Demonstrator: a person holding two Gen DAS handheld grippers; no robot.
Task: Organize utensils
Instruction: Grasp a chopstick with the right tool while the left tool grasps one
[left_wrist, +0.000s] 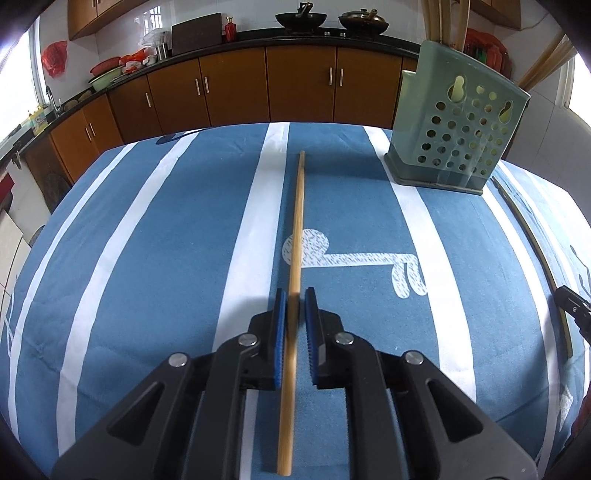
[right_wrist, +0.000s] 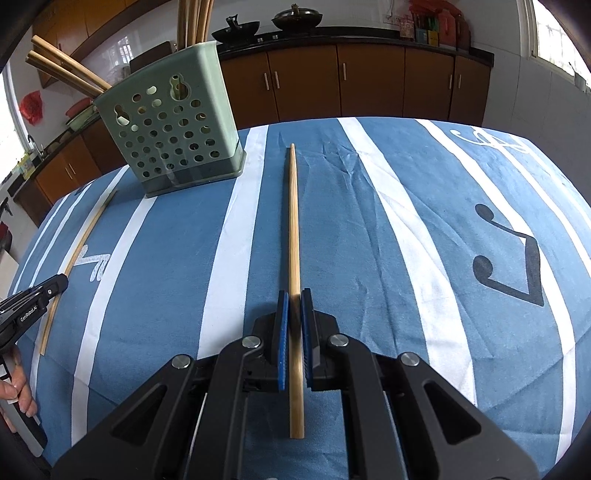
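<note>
Each gripper is closed on its own chopstick: the left gripper (left_wrist: 295, 297) pinches a chopstick (left_wrist: 298, 221) between its blue pads, and the right gripper (right_wrist: 294, 297) pinches a second chopstick (right_wrist: 293, 221). Both sticks run straight ahead along the fingers, thin tips forward. The holder (left_wrist: 456, 122) stands ahead, to the right of the left fingers and left of the right ones, near both alike; it is pale green, perforated and already holds chopsticks
</note>
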